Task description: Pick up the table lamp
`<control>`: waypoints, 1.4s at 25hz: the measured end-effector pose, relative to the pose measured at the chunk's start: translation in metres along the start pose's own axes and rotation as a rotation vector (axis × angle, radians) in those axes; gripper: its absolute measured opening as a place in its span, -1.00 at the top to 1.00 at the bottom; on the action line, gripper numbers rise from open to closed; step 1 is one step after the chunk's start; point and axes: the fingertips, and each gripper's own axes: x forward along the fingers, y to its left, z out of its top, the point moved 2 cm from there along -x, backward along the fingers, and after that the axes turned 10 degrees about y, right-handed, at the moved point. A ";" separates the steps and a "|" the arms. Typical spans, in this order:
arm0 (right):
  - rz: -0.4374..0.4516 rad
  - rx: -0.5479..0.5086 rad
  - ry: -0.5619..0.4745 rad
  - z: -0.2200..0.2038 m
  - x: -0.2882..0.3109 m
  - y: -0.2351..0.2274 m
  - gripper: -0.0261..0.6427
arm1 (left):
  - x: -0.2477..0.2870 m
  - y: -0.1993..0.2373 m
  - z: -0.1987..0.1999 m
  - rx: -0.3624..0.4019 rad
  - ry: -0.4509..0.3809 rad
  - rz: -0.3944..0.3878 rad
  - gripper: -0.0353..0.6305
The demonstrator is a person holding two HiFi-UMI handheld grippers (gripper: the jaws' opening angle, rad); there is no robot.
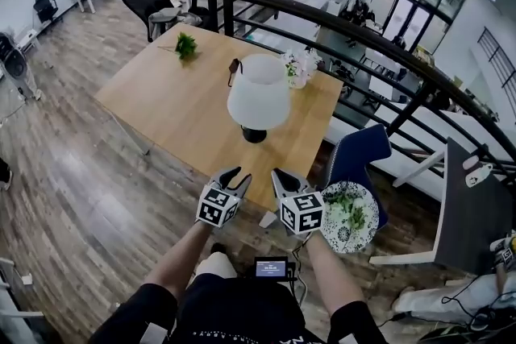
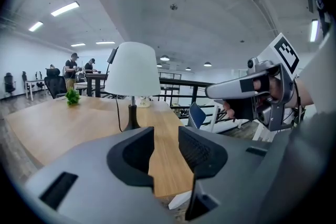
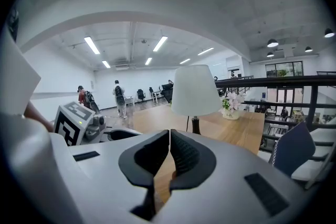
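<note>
A table lamp with a white shade [image 1: 258,91] and a dark base [image 1: 255,134] stands near the front right of the wooden table [image 1: 177,105]; a black cord runs down from it. Both grippers hover off the table's near edge, short of the lamp and not touching it. My left gripper [image 1: 231,177] is open with nothing between its fingers; the lamp [image 2: 132,69] shows beyond its jaws. My right gripper [image 1: 284,180] is shut and empty, its jaw tips touching, and the lamp [image 3: 195,90] stands straight ahead of it.
A small green plant [image 1: 186,45] sits at the table's far left corner, a vase of flowers [image 1: 300,68] behind the lamp. A blue chair [image 1: 359,155] and a round green-patterned object [image 1: 349,216] lie right of the table. A dark railing [image 1: 339,20] runs behind.
</note>
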 end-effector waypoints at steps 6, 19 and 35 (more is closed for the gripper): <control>-0.018 -0.012 -0.008 0.029 0.026 -0.017 0.83 | 0.045 0.044 0.009 -0.029 0.001 0.037 0.34; -0.084 0.039 -0.028 0.121 0.124 -0.054 0.82 | 0.147 0.155 0.060 0.026 -0.022 0.001 0.33; -0.195 0.062 -0.023 0.140 0.150 -0.066 0.82 | 0.198 0.188 0.096 0.098 -0.189 0.032 0.30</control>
